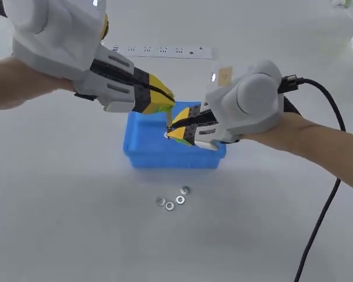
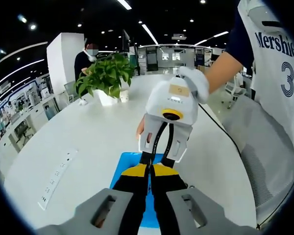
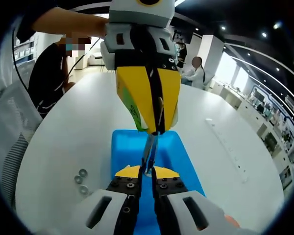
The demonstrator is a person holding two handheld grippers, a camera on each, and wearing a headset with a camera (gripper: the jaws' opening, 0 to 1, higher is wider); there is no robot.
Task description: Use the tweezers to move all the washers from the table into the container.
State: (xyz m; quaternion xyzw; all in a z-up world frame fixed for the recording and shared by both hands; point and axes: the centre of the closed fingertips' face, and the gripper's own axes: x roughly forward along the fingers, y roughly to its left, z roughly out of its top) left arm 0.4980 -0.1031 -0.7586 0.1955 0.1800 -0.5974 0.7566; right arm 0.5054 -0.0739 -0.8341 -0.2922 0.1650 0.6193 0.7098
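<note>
The left gripper point(image 1: 168, 107) has its fingers pressed together on the tweezers point(image 3: 151, 148), which point down over the blue container point(image 1: 146, 150). The right gripper point(image 3: 148, 173) has its fingers closed about the tweezers' tip. Four washers point(image 1: 172, 201) lie on the white surface point(image 1: 76, 223), near the container.

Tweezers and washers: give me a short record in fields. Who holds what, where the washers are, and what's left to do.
left gripper: shut on the tweezers, tips pointing down over the container
right gripper: jaws close together on the tweezers' tips
container: blue, open-topped, on the white table
washers: four in a loose cluster on the table, just in front of the container
washer at the tweezers' tips: too small to tell
left to do: those four washers not yet moved
</note>
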